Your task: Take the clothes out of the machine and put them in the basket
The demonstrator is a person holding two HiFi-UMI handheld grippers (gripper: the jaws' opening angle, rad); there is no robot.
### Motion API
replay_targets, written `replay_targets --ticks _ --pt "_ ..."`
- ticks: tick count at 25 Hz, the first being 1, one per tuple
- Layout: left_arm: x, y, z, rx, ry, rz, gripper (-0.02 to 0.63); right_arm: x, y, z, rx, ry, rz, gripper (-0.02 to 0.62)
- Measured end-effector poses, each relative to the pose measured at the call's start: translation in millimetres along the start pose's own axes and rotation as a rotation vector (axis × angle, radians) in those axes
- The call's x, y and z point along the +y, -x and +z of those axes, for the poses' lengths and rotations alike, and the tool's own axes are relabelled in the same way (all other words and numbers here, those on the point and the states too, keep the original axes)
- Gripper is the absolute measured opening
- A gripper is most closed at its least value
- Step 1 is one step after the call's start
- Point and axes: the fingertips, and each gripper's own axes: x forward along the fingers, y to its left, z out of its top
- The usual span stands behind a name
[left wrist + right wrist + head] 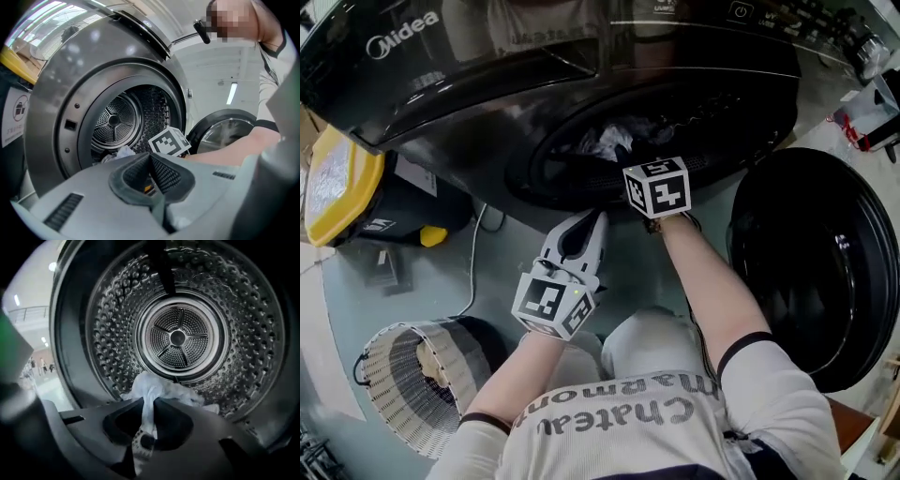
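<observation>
Jaws of the right gripper (149,404) pinch a white garment (161,386) inside the drum (112,310), ready for pulling it out. The left gripper (150,159) hangs outside, jaws closed and empty.

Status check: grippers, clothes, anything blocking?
Right gripper shut on white garment inside drum. Left gripper shut, empty, outside the machine. Door open, nothing blocking; basket on floor.

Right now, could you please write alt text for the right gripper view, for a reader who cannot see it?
The right gripper is shut on a pale garment that trails from its jaws into the washing machine's perforated steel drum. The drum's round, spoked back plate sits centred behind.
</observation>
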Motion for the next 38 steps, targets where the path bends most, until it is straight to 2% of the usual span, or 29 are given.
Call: replay_targets --ticks 3,11,17,22,25,27,30,34,38 --pt "-14 3 18 0.028 0.023 -0.002 0.008 6 24 7 0.002 -0.05 0.006 0.063" --pt "-63 33 79 0.139 0.082 0.024 0.008 34 105 14 0.114 -0.161 0.004 0.06" --pt "-92 59 127 0.162 0.129 0.04 0.008 52 157 41 0.15 -0.224 0.011 0.06" --pt "-112 71 169 0.204 0.112 0.086 0.008 62 208 62 0.177 -0.291 0.032 0.058" --pt "-127 79 204 0.197 0.12 0.09 0.008 75 246 80 0.19 -0.301 0.056 0.058" --pt "-135 86 232 0.171 0.114 0.086 0.008 84 276 101 0.177 -0.291 0.08 0.058" --pt "-140 98 278 0.138 0.064 0.089 0.008 96 320 148 0.109 -0.266 0.122 0.058" --pt "-162 125 327 0.174 0.011 0.113 0.008 115 389 206 0.023 -0.281 0.171 0.058" --pt "-184 149 386 0.111 0.024 0.146 0.008 132 442 267 -0.068 -0.292 0.232 0.058"
